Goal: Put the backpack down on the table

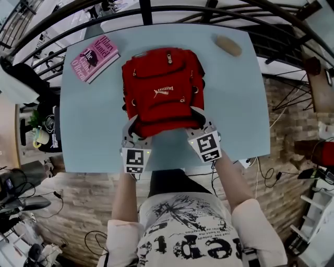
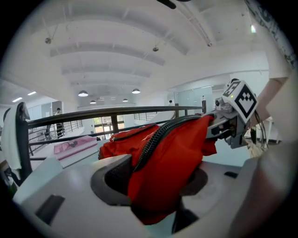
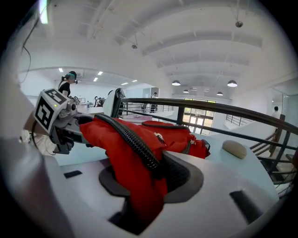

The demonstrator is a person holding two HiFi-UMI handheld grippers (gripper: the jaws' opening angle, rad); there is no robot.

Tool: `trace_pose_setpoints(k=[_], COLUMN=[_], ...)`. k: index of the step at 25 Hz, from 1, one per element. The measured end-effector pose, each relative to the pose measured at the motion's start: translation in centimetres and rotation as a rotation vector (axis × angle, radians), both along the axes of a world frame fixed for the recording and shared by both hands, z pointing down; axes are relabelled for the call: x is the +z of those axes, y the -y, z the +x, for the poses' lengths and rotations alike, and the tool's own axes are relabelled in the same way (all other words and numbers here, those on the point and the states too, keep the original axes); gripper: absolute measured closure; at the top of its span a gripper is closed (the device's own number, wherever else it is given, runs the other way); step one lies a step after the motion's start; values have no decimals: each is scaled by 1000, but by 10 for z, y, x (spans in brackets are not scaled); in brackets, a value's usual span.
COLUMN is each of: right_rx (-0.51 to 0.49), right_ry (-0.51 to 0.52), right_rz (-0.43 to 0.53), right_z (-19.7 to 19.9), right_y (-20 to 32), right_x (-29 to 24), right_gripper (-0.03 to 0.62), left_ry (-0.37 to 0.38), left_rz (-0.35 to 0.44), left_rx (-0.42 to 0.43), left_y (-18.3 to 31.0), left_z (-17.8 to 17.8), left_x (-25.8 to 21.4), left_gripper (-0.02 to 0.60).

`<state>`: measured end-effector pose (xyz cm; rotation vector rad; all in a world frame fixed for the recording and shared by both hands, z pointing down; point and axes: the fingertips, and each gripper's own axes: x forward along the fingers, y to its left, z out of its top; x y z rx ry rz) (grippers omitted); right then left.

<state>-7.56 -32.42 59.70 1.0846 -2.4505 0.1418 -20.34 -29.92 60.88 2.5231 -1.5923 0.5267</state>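
At the far left corner of the pale blue desk (image 1: 88,130) a pink book (image 1: 95,57) lies flat, well apart from everything else.

Nearer the person, the left gripper (image 1: 136,130) reaches in from the near edge to the backpack's near left corner. In the left gripper view its jaws stand fairly wide, and a thick fold of red fabric with a black zipper fills the gap and touches both pads, so it grips the bag there. A tail of fabric hangs below the jaws.

The red backpack (image 1: 163,91) lies in the middle of the desk, front pockets facing up, its far end resting flat on the surface. Its near edge is raised a little between the two grippers, as both gripper views show the zipper line stretched from one to the other above the desk.

The right gripper (image 1: 201,122) holds the near right corner. In the right gripper view its jaws are closed on a narrower fold of red cloth, with the zipper pressed against one pad.

Further right, near the far right corner, a tan oval object (image 1: 228,45) lies alone, clear of the bag. A dark railing (image 1: 156,10) curves behind the desk's far edge.
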Motion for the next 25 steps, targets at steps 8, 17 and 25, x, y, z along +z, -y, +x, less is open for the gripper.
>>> trace_pose_setpoints(k=[8, 17, 25], right_rx=[-70, -170, -207], right_ry=[-32, -130, -67], right_rz=[-54, -45, -26], right_z=[2, 3, 10], right_y=[-13, -33, -59], right_x=[44, 56, 36], right_gripper=[450, 316, 192], left_ry=[-36, 0, -8], left_rz=[-60, -109, -101], left_rx=[-13, -4, 43], left_y=[-12, -37, -70], left_z=[0, -2, 9], left_x=[44, 59, 44], left_gripper=[357, 267, 250])
